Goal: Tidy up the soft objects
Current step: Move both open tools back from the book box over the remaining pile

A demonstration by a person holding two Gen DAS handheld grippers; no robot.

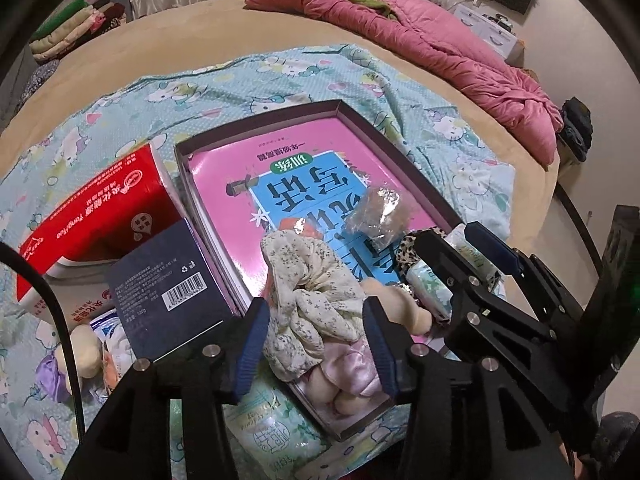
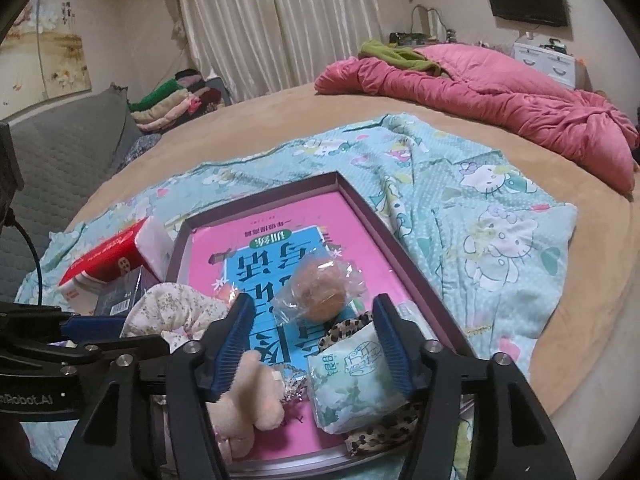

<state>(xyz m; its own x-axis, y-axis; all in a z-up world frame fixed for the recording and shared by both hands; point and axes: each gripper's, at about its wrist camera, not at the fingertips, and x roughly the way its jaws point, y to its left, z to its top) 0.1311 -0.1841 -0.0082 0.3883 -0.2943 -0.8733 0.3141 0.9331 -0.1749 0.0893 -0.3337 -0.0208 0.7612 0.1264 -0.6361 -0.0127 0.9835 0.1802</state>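
- pink book cover [image 1: 336,148] lying in the shallow box: large chinese characters on a blue panel, seen upside down; a green oval label above them; not legible in full.
- red tissue pack [image 1: 96,208]: white chinese lettering with latin "yonghua".
- dark blue carton [image 1: 168,284]: barcode, recycling mark, small white print too fine to read.
- left gripper body [image 2: 28,400], in the right wrist view: "robot.ai", first letters cut off.
- pale green packet [image 1: 272,444]: chinese characters, unclear.
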